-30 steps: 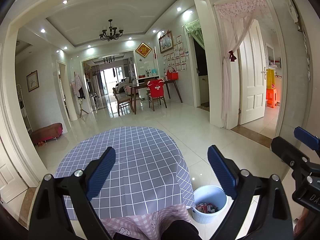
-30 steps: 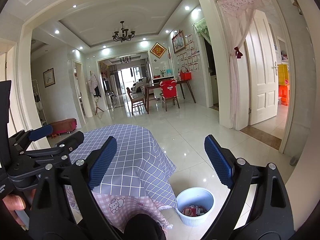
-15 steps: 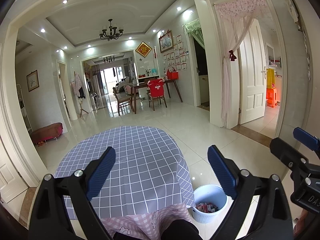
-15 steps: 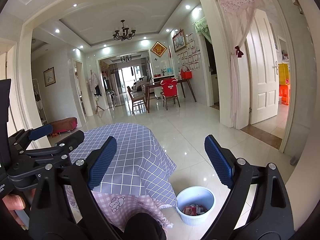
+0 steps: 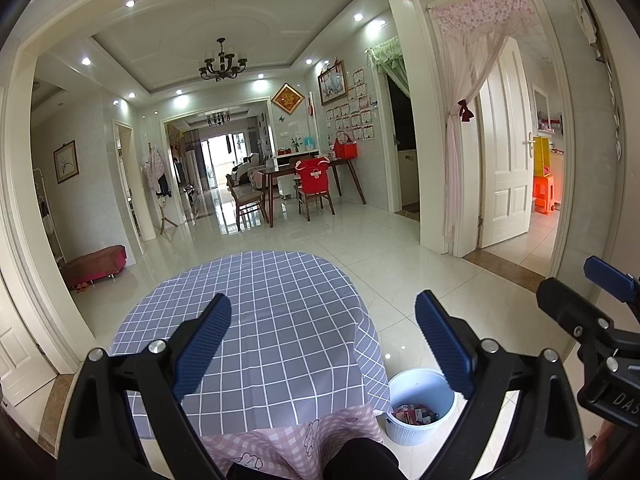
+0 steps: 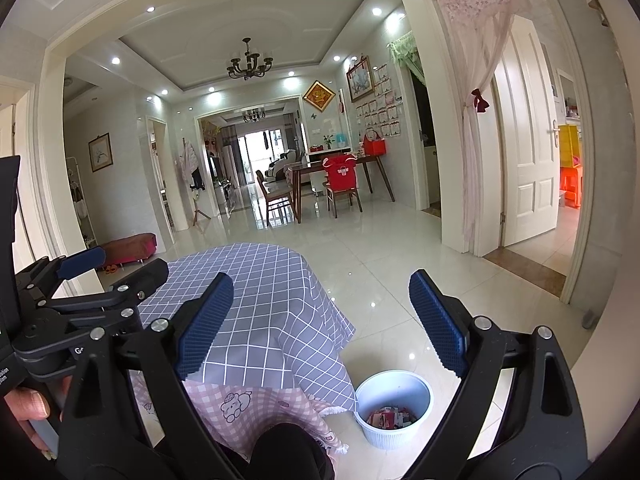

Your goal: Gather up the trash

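Right claw (image 6: 320, 320) gaping, empty, trash bin (image 6: 394, 408) below, between its fingers

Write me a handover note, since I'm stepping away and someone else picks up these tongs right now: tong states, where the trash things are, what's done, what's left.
Left tongs: open, empty, held above the table.
Right tongs: open, empty, raised beside the left ones.
White bin: on the floor at the table's right side, wrappers already inside.
Table: checked grey cloth, no trash visible on the part in view.
Done: trash seems binned.
Left: check the near edge, which is hidden by the tongs, and the floor for strays.
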`<state>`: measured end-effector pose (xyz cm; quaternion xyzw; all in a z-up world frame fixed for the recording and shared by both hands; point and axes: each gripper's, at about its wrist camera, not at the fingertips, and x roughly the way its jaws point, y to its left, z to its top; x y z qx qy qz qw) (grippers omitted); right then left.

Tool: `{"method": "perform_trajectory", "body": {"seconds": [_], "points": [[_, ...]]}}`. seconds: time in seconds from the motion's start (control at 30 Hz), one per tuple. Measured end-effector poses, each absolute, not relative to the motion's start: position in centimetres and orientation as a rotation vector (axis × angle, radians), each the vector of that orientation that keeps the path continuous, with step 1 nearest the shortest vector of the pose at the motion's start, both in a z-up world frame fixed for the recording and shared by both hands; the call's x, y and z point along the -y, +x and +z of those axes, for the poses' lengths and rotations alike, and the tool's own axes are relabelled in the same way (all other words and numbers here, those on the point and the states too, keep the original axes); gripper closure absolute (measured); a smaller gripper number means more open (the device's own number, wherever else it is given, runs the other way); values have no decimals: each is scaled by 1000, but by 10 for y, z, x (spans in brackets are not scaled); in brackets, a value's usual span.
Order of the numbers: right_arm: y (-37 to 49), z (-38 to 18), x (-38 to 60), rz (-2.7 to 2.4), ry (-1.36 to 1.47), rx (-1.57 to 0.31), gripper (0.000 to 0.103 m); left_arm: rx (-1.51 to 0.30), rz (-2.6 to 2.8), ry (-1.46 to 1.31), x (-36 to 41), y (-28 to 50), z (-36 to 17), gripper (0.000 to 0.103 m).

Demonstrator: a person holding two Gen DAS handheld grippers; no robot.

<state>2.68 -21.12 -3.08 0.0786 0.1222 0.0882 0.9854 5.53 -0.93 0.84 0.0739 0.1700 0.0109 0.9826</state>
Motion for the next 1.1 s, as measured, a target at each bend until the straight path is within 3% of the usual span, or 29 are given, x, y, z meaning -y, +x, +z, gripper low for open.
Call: {"method": "perform_trajectory", "body": {"seconds": [1.1], "points": [[33, -34, 208, 188, 160, -257, 15, -349, 20, 155, 7, 52, -2, 12]]}}
